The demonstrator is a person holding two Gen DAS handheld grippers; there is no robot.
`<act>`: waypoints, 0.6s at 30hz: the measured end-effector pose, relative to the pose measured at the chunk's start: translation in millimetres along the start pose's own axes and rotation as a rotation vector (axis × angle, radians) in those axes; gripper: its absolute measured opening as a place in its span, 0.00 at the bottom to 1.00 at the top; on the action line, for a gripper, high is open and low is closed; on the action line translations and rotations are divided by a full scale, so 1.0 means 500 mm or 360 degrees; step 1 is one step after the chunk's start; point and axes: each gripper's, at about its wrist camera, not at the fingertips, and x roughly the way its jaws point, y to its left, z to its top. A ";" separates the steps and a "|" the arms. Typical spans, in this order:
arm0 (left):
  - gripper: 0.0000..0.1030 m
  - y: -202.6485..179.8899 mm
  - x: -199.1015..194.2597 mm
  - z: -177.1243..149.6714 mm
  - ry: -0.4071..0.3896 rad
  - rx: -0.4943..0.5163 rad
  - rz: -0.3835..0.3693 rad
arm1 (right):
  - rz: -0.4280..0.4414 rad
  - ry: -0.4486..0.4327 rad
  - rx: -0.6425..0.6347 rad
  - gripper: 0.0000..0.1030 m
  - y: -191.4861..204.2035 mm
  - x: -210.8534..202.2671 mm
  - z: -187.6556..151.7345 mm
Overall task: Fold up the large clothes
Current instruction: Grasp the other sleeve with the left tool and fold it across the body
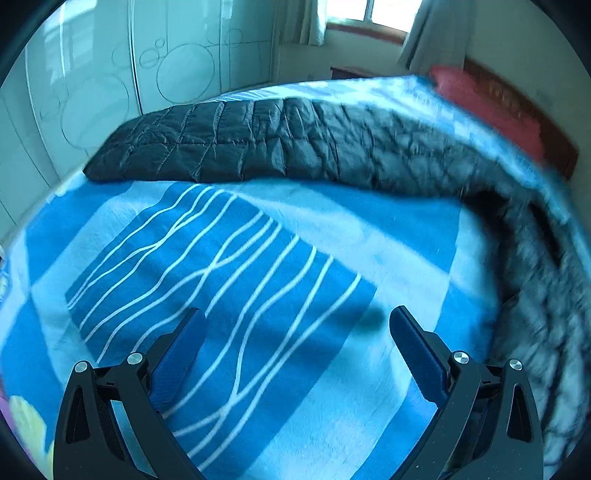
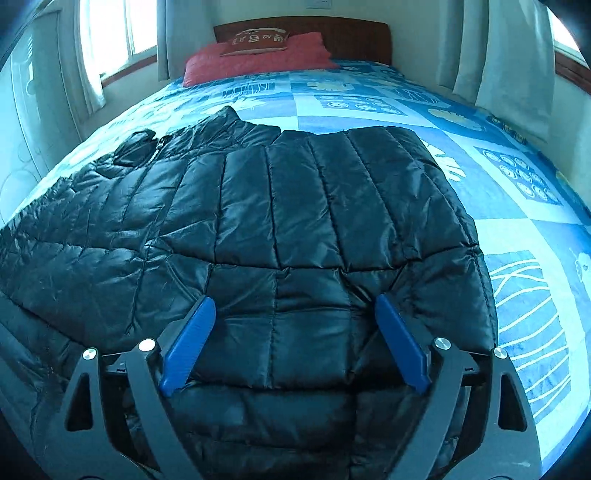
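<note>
Black puffer jacket (image 2: 280, 206) flat on bedspread (image 2: 517, 206) for folding; right gripper (image 2: 295, 314) spread above it, left gripper (image 1: 297, 325) spread, empty.

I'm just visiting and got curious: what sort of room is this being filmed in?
Most likely a bedroom in a home. A bed with a blue patterned bedspread fills the view, a red pillow lies against a wooden headboard, and curtains hang at the windows. A black puffer jacket is spread on the bed.

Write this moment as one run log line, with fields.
left gripper: open, over bedspread | right gripper: open, over black puffer jacket | jacket: flat on bed
</note>
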 end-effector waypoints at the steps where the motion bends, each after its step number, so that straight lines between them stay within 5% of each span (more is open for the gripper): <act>1: 0.96 0.019 0.000 0.012 -0.0012 -0.0070 -0.0065 | 0.0004 -0.0002 0.0003 0.86 -0.002 0.000 0.000; 12: 0.95 0.244 0.049 0.153 -0.0226 -0.0703 -0.0201 | 0.0005 -0.0005 0.0003 0.87 0.001 -0.002 0.000; 18: 0.95 0.295 0.083 0.196 -0.0333 -0.0824 -0.0276 | -0.0002 -0.0006 -0.0004 0.87 0.000 -0.004 0.001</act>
